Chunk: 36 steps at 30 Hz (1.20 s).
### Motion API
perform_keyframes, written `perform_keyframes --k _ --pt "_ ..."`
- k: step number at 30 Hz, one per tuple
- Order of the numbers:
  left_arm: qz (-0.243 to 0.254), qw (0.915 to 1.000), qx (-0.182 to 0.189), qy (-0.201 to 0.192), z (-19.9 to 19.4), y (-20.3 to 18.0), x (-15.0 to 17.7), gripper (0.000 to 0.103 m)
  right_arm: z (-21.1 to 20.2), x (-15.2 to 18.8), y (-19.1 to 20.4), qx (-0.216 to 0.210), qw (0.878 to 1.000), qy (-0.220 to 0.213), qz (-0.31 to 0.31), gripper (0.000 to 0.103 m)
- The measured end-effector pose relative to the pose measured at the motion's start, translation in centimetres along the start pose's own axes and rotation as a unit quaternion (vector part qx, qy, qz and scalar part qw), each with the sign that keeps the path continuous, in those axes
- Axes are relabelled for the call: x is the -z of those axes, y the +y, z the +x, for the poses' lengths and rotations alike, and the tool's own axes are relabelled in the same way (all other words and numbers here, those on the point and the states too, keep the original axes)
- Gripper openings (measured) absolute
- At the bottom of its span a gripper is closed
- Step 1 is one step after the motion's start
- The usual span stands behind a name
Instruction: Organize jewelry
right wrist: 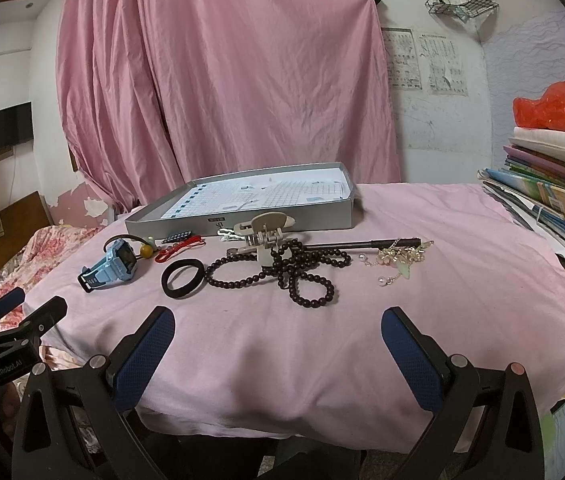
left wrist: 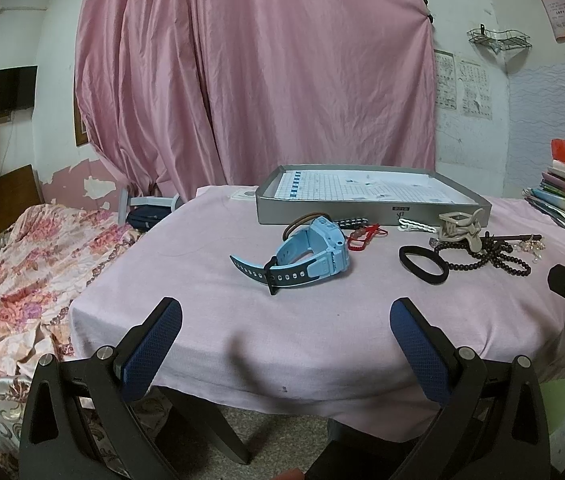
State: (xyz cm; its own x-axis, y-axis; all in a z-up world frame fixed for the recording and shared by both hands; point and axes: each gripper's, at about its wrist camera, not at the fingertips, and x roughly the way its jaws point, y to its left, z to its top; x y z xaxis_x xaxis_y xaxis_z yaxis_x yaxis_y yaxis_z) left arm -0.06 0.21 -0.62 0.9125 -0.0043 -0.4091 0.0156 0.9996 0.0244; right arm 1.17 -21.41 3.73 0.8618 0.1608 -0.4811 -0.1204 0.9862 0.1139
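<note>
**Nothing sorted yet: every piece lies loose in front of the tray**

The task looks barely begun. The grey tray [right wrist: 242, 216] sits at the far side of the pink-covered tabletop [right wrist: 402, 300], and only a printed paper lining shows inside it; no jewelry is visible in it. All the pieces lie on the cloth just in front of its near wall. From left to right: a blue watch [right wrist: 112, 268], a black hair tie [right wrist: 183, 278], a string of dark beads [right wrist: 298, 272] with a beige hair claw [right wrist: 268, 236] resting on it, a dark stick [right wrist: 362, 245], and a pale chain with charms [right wrist: 398, 258]. Small red cords [right wrist: 178, 249] lie close to the tray wall. Everything remains to be moved.

Both tools hover at the near edge, well apart from the items. The left gripper [left wrist: 286, 320] has its fingers spread wide and holds nothing; the right gripper [right wrist: 278, 330] is likewise spread and empty.

The right wrist view shows the charm chain and the full loop of beads clearly, plus the stack of books [right wrist: 550, 200] at the right. The left wrist view puts the watch [left wrist: 306, 256] at centre and shows a white chain [left wrist: 416, 225] by the tray wall. It also shows the flowered bed [left wrist: 22, 264] to the left, while the charms sit cramped at its right edge.
</note>
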Motion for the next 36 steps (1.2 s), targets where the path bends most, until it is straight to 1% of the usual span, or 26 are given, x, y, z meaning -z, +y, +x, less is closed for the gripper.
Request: perform_keyframes --k 7,13,15,19,22,24,26,27,28,29,30,31,32,34,35,36 --pt "-0.006 0.9999 0.006 0.011 0.9 0.6 0.0 0.102 0.6 -0.3 -0.4 0.005 1.0 0.007 0.006 0.103" --pt "-0.015 0.999 0.022 0.035 2.1 1.6 -0.9 0.102 0.9 -1.4 -2.1 -0.004 1.0 0.004 0.025 0.103" --pt "-0.021 0.9984 0.03 0.042 2.4 1.8 -1.4 0.102 1.4 -2.0 -2.4 -0.007 1.0 0.016 0.016 0.103" --pt "-0.024 0.9973 0.047 0.051 3.0 2.3 -2.4 0.102 2.2 -2.8 -2.6 -0.025 0.999 0.037 -0.003 0.103" --pt "-0.028 0.9965 0.059 0.053 3.5 2.5 -3.5 0.102 2.7 -3.4 -3.0 -0.026 0.999 0.045 -0.001 0.103" --pt "-0.028 0.9959 0.069 0.052 3.9 2.5 -4.4 0.101 3.1 -4.0 -3.2 -0.04 0.998 0.051 -0.003 0.103" --pt "-0.025 0.9955 0.076 0.05 4.2 2.3 -5.1 0.098 3.5 -4.6 -3.2 -0.06 0.996 0.06 -0.007 0.103" --pt "-0.022 0.9951 0.081 0.052 4.5 2.2 -5.4 0.093 3.7 -4.9 -3.0 -0.071 0.995 0.066 -0.014 0.103" --pt "-0.019 0.9948 0.085 0.054 4.8 1.9 -5.6 0.087 3.9 -5.2 -2.7 -0.083 0.994 0.07 -0.024 0.102" --pt "-0.016 0.9942 0.09 0.057 5.2 1.7 -5.9 0.083 4.1 -5.3 -2.4 -0.087 0.993 0.071 -0.031 0.098" --pt "-0.013 0.9938 0.093 0.06 5.4 1.6 -6.1 0.076 4.4 -5.4 -1.9 -0.094 0.992 0.076 -0.045 0.095" --pt "-0.012 0.9932 0.096 0.065 5.8 1.5 -6.3 0.069 4.6 -5.5 -1.7 -0.097 0.991 0.08 -0.052 0.089" --pt "-0.011 0.9925 0.1 0.071 6.2 1.4 -6.5 0.066 5.0 -5.5 -1.2 -0.104 0.989 0.089 -0.063 0.082" --pt "-0.012 0.9911 0.104 0.083 7.0 1.2 -6.8 0.055 5.6 -5.4 -0.3 -0.117 0.985 0.103 -0.076 0.074" --pt "-0.014 0.9899 0.106 0.092 7.5 1.3 -7.0 0.053 6.0 -5.3 0.3 -0.127 0.982 0.112 -0.085 0.071" --pt "-0.018 0.9888 0.11 0.099 7.9 1.2 -7.0 0.049 6.2 -5.2 0.6 -0.133 0.98 0.117 -0.091 0.07"
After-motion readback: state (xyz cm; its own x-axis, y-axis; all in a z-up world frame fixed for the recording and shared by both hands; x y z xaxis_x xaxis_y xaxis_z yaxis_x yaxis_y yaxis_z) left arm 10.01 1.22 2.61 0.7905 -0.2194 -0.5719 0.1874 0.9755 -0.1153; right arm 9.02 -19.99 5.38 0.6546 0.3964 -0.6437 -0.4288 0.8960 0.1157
